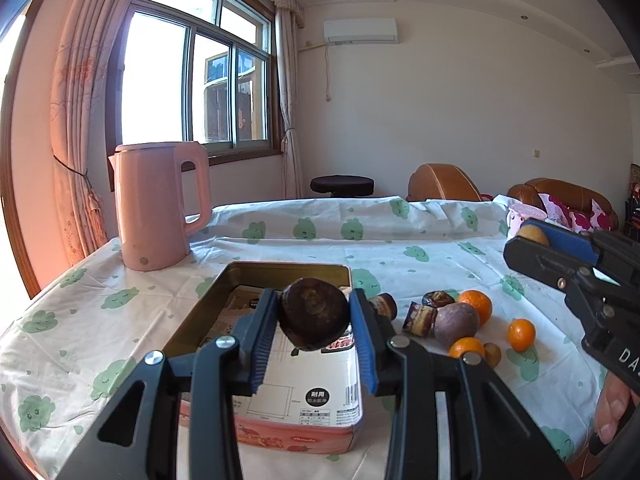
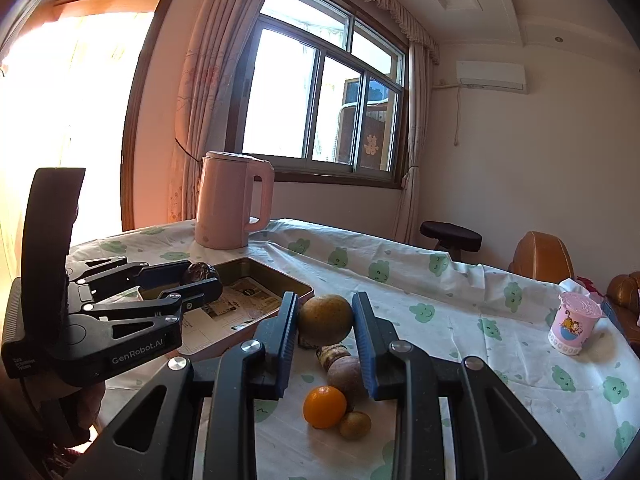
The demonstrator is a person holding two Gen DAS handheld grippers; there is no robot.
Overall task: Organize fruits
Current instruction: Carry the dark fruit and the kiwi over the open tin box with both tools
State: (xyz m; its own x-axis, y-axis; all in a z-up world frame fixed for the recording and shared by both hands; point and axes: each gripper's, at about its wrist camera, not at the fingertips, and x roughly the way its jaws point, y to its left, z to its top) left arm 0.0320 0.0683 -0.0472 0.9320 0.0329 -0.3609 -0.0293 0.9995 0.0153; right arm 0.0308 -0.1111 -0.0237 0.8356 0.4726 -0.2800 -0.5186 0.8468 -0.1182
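From my remote seat: the bench (image 1: 400, 240), draped in a white cloth printed with green clouds, carries a pink kettle (image 1: 158, 204) at its far side, an open tin tray (image 1: 240, 280) lined with printed paper, a loose cluster of oranges (image 1: 520, 334) and dark fruits (image 1: 456, 322), and a pink cup (image 2: 576, 320) towards the far right.

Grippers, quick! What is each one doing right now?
Left gripper: shut on a dark brown fruit.
Right gripper: shut on a yellow-brown round fruit.
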